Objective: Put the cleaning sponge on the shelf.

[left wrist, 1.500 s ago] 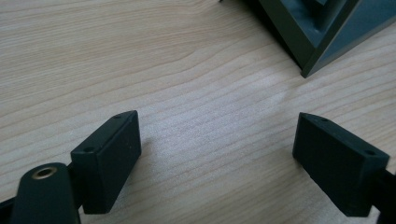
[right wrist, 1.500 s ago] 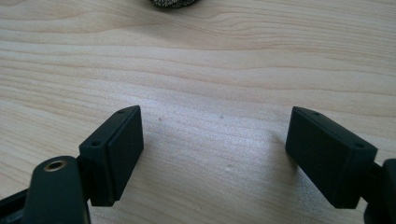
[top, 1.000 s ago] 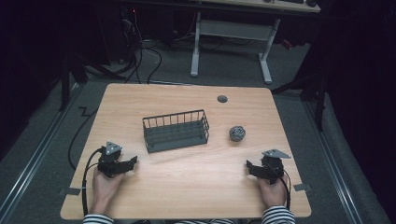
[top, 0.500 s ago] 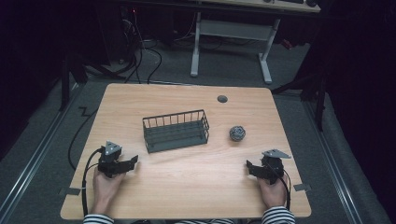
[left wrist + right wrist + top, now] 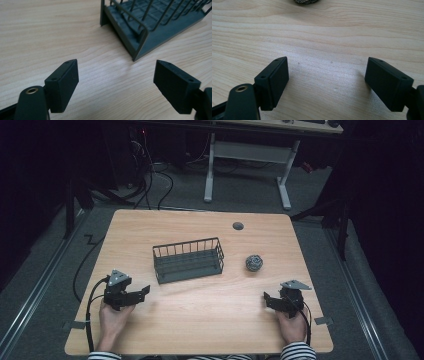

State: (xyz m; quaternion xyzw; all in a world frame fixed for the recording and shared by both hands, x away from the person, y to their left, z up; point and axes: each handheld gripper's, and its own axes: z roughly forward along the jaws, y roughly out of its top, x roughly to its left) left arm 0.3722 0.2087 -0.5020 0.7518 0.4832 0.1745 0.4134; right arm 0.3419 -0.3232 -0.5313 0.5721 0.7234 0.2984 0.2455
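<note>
A dark room surrounds the pale wooden desk [image 5: 200, 320] I am working over. My left gripper [image 5: 141, 293] sits near the desk's front left corner, jaws spread wide and just opened further, only bare wood between them. Ahead of it, close to its jaws, stands the dark grey wire basket with a slatted floor [image 5: 188, 260], mid-desk; its near corner shows in the left gripper view [image 5: 140, 37]. My right gripper [image 5: 268, 299] rests near the front right, jaws apart on nothing. The small grey mottled ball [image 5: 254, 263] lies just right of the basket, not touching it, well ahead of that gripper.
</note>
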